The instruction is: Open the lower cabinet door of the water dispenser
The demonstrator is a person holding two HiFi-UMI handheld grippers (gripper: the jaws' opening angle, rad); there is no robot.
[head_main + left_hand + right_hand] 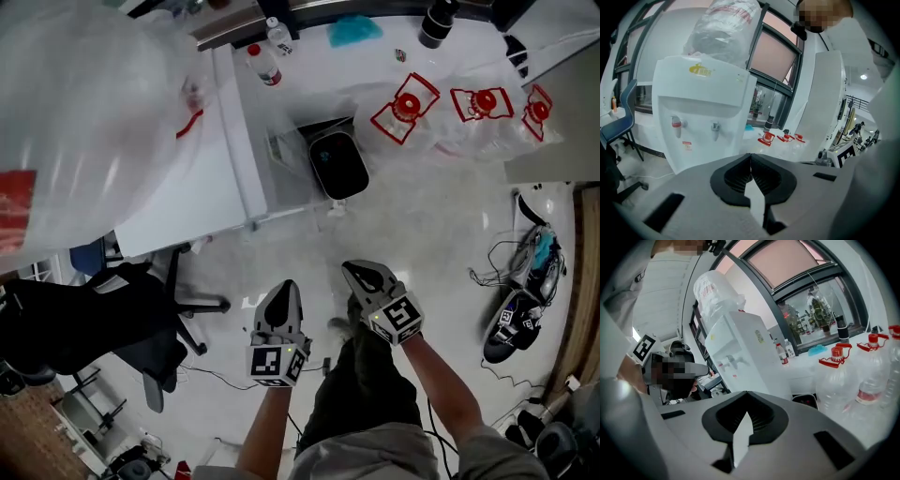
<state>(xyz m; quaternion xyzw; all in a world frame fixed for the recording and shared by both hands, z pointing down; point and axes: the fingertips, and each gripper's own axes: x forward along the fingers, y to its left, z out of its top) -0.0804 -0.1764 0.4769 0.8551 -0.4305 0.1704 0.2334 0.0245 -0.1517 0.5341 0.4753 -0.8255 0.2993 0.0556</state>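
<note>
Starting at the left tool (pixel 283 287): pressed together, pinching nothing, with only a thin seam between the ribbed pads in the left gripper view. Same for the right tool (pixel 353 268): pressed together and empty in its own view. Held side by side, low, in front of the person's legs, both aimed toward the water dispenser (pixel 202 178) but well apart from it, with bare floor (pixel 412 225) between.

Looking outward through the left gripper view, meets the water dispenser's white front straight ahead. Shows the taps (pixel 676 124) under a large bottle wrapped in clear plastic (pixel 724 28). Below the taps, hides most of the lower front, where the lower cabinet door should sit, behind the tool's own body. Shows no panel swung out from that front in any view, so reads as shut, though without a clear sight of a handle or edge.

Judged from this, not begun: no contact with the dispenser, no hold on the door. Left to do:
- closing the gap
- getting down to the lower front
- finding the door's edge or handle
- catching it with one tool
- swinging it outward

Beyond the dispenser, a black bin (pixel 337 164) and clear bottles with red caps (pixel 405 108); nearer the person, an office chair (pixel 141 319).
</note>
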